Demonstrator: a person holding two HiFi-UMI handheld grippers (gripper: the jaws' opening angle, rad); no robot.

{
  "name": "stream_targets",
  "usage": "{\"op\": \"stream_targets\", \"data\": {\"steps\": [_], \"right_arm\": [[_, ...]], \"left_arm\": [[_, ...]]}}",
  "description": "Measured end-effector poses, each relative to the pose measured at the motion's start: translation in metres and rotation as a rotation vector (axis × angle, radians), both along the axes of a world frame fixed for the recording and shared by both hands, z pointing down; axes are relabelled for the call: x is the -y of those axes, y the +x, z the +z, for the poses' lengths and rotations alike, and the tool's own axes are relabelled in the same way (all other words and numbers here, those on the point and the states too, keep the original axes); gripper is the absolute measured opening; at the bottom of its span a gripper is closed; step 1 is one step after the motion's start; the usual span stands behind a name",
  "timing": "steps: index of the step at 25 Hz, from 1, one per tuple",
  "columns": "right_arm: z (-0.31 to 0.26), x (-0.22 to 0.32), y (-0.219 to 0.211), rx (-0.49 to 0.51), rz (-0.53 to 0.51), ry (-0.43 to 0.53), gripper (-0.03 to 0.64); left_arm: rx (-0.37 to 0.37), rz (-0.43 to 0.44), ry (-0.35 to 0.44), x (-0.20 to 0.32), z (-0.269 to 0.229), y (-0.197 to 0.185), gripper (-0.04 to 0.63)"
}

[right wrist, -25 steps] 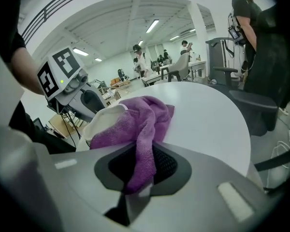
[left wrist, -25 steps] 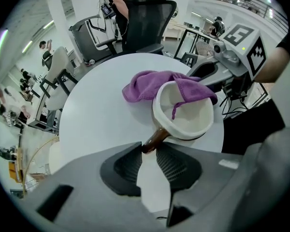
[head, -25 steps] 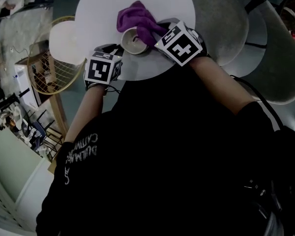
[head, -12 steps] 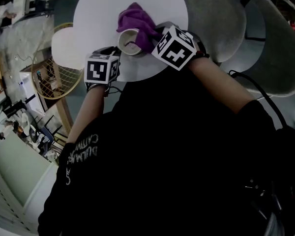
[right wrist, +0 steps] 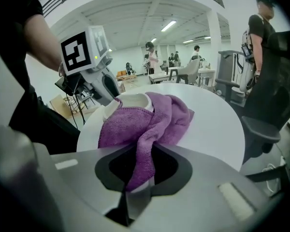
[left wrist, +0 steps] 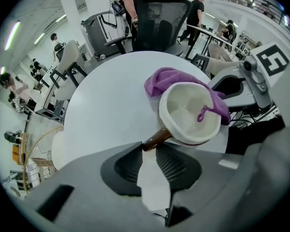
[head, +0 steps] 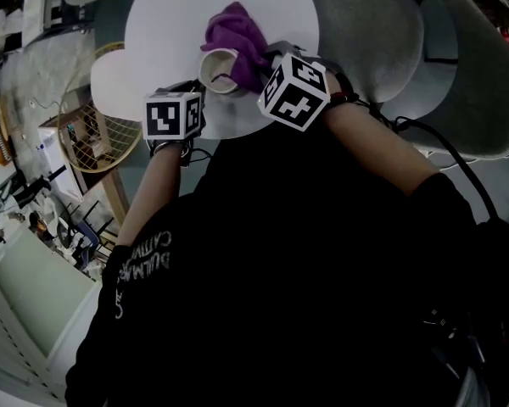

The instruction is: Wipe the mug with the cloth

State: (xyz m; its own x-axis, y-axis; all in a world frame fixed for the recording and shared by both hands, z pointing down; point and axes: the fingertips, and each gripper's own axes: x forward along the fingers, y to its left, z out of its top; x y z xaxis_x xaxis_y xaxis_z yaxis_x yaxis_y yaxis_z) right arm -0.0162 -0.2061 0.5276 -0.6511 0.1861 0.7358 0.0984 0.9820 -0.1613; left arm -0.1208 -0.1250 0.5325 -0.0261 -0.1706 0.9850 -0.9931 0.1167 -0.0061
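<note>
A round white counter [head: 161, 32] stands in a bright open office with white walls and ceiling strip lights [right wrist: 168, 25]. A black mesh office chair [left wrist: 160, 18] sits at its far edge. Grey shell chairs [head: 369, 32] stand beside its right edge. A wire basket [head: 85, 130] sits off its left edge.

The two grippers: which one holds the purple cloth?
The right gripper: it pinches the cloth, whereas the left gripper grips the mug by its handle.
</note>
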Motion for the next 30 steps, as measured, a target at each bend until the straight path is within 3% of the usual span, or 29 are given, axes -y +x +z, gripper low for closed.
{"op": "stream_targets", "data": {"steps": [9,15,17,21,24,30], "right_arm": [[-0.007,-0.018,0.014,0.029,-0.081,0.179,0.054],[-0.014,-0.033,0.026,0.012,-0.053,0.164,0.055],[-0.014,-0.034,0.032,0.005,-0.028,0.161,0.060],[-0.007,-0.036,0.035,-0.015,0.010,0.177,0.063],[-0.005,-0.038,0.034,-0.036,0.042,0.203,0.063],[-0.006,-0.054,0.032,-0.107,0.155,0.231,0.063]], "left_arm": [[0.005,-0.038,0.009,-0.003,0.003,0.000,0.084],[-0.018,-0.058,0.021,-0.006,-0.005,0.000,0.043],[-0.016,-0.021,0.030,-0.006,-0.006,0.005,0.003],[0.012,0.133,0.040,-0.007,0.000,0.012,0.003],[0.008,0.199,0.053,-0.008,0.004,0.011,0.003],[-0.063,0.330,0.088,-0.016,0.003,0.016,0.003]]}}
